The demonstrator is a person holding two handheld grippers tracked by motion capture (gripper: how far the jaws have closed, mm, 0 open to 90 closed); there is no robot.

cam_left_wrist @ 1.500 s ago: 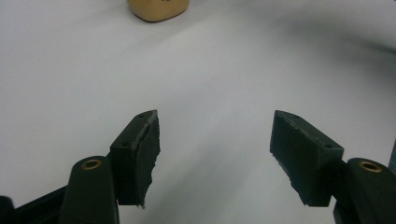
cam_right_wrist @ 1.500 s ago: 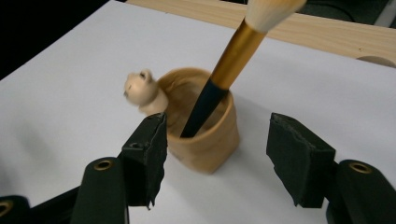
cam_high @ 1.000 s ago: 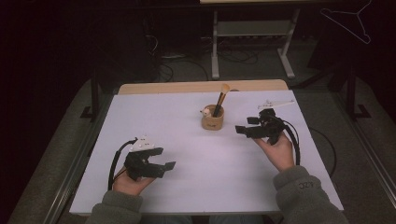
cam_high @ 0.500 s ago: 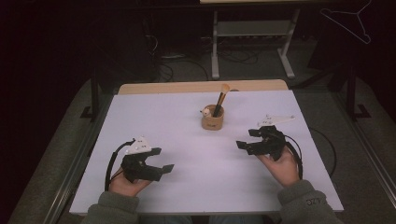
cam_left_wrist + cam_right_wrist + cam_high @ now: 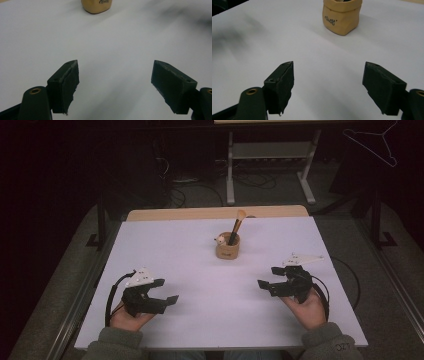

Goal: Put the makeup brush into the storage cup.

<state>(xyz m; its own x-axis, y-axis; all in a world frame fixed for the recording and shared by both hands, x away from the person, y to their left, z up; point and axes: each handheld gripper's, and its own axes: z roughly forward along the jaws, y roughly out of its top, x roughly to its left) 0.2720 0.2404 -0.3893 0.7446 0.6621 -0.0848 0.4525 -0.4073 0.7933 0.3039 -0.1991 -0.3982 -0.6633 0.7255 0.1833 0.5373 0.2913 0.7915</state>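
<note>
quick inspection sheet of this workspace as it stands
surface: white sheet covers the table, with a strip of wood bare at the far edge
job's things: tan pot stands upright near the far middle, holding a brush with its bristles up
clutter: nothing seen
grippers: left gripper and right gripper are both open and empty, apart, near the front edge
cables: a black cable loops from the left gripper; more lie on the floor beyond the table
surroundings: dark room, metal stand behind the table, wire hanger top right
</note>
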